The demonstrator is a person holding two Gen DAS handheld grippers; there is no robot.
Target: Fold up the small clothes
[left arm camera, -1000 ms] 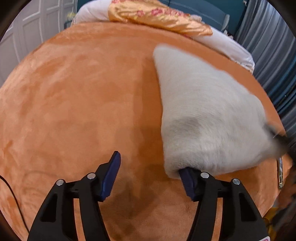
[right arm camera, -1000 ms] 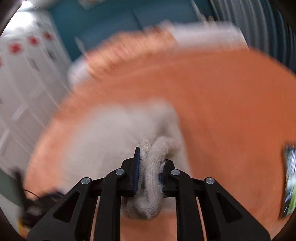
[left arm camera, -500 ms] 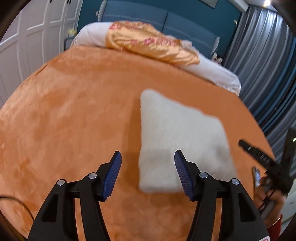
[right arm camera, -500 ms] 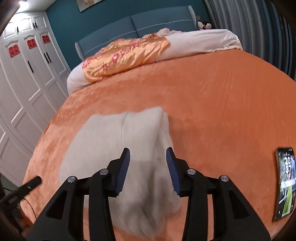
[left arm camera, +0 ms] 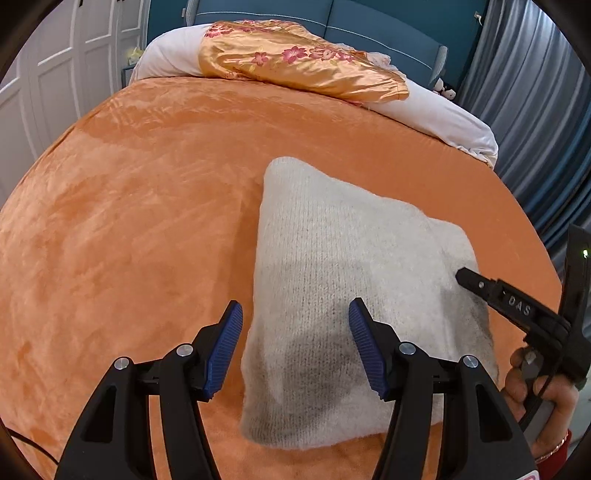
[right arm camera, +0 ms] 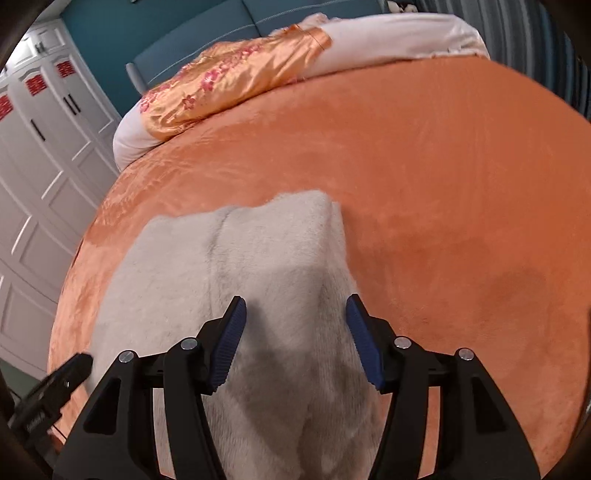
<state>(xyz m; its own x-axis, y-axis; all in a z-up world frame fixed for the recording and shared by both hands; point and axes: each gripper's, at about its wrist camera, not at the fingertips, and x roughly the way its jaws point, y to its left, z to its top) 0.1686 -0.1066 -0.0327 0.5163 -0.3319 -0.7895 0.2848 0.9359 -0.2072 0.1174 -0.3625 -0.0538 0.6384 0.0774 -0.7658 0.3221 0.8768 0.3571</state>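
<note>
A folded cream knit garment (left arm camera: 354,295) lies flat on the orange bedspread (left arm camera: 129,221). My left gripper (left arm camera: 295,350) is open and empty, hovering above the garment's near left edge. My right gripper (right arm camera: 293,339) is open and empty above the garment (right arm camera: 240,277), over its right side. The right gripper also shows at the right edge of the left wrist view (left arm camera: 517,306), and the tip of the left gripper shows at the lower left of the right wrist view (right arm camera: 51,387).
A gold floral quilt (left arm camera: 295,59) and white bedding (left arm camera: 443,114) lie at the head of the bed by the blue headboard (left arm camera: 388,26). White wardrobe doors (right arm camera: 44,166) stand to the left. Grey curtains (left arm camera: 535,92) hang to the right.
My right gripper let go of the garment's edge and opened. The garment dropped flat into a folded shape. Both grippers pulled back above it.
</note>
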